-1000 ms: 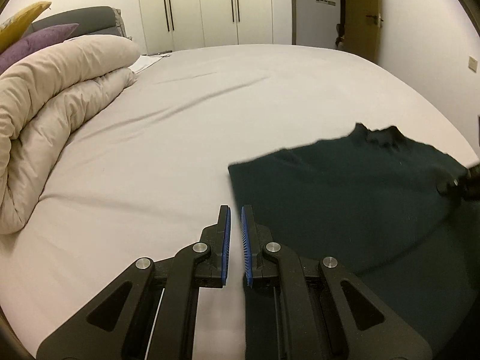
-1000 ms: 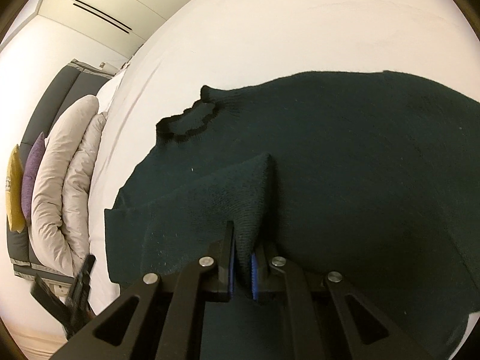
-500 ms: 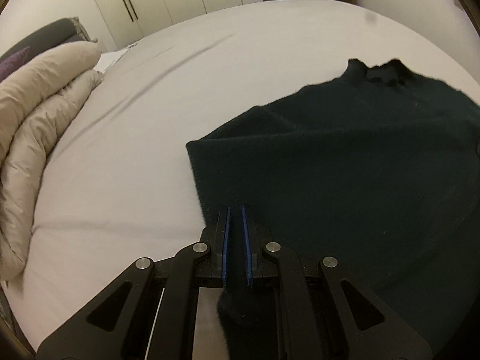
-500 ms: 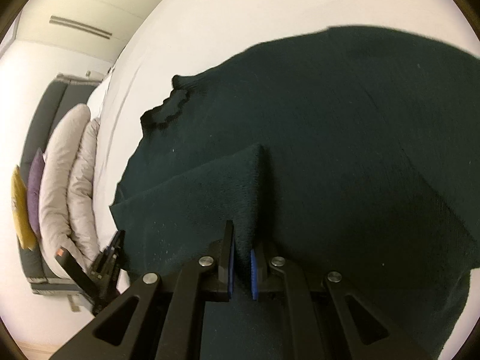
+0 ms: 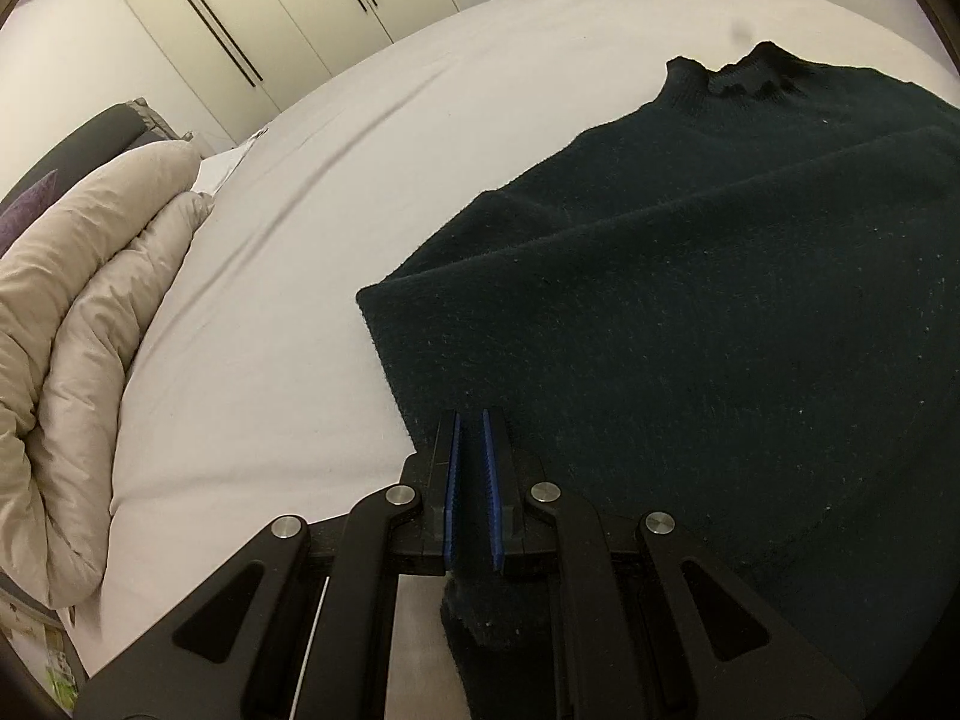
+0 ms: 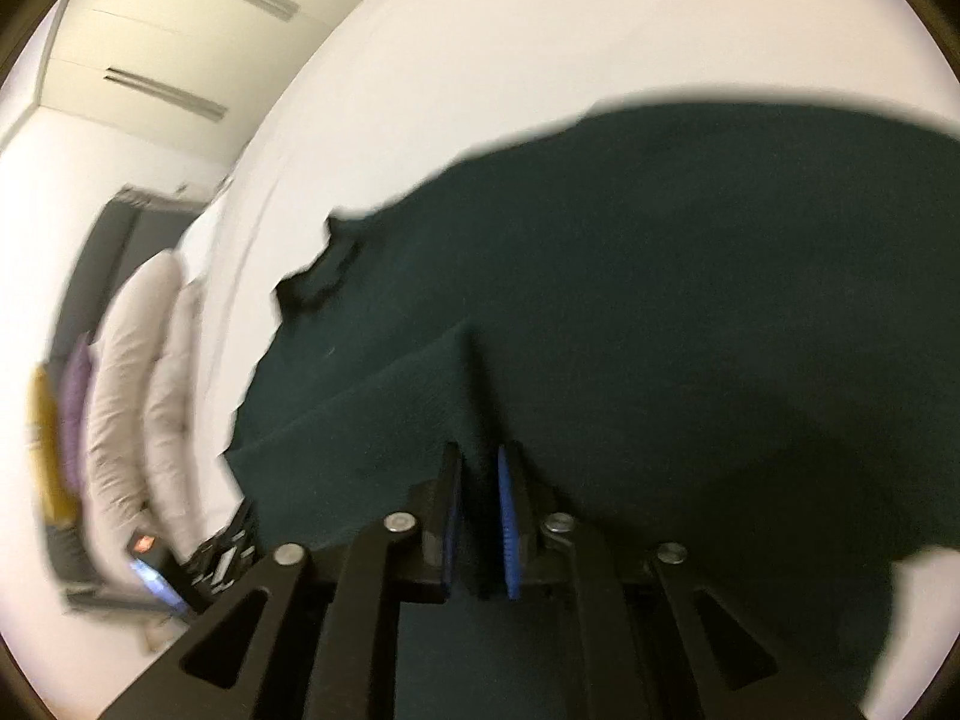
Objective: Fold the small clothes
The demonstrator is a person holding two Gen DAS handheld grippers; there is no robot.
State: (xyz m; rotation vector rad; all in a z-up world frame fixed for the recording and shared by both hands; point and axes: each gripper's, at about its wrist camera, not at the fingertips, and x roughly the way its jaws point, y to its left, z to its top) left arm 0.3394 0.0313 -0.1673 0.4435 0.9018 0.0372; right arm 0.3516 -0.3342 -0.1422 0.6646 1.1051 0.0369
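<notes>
A dark green knit sweater lies spread on the white bed sheet, its collar at the far side. My left gripper is shut on the sweater's near left edge, and a bit of fabric sticks out behind the pads. In the blurred right wrist view, a folded-over flap of the sweater runs into my right gripper. Its jaws are opening, with the fabric still between them. The left gripper's body shows at the sweater's left edge.
A rolled beige duvet lies along the left side of the bed, with purple and yellow pillows behind it. White wardrobe doors stand beyond the bed. Bare sheet stretches between the duvet and the sweater.
My left gripper dropped onto the sweater's near left edge and shut on it. My right gripper moved left with the flap, and its pads now stand slightly wider apart.
</notes>
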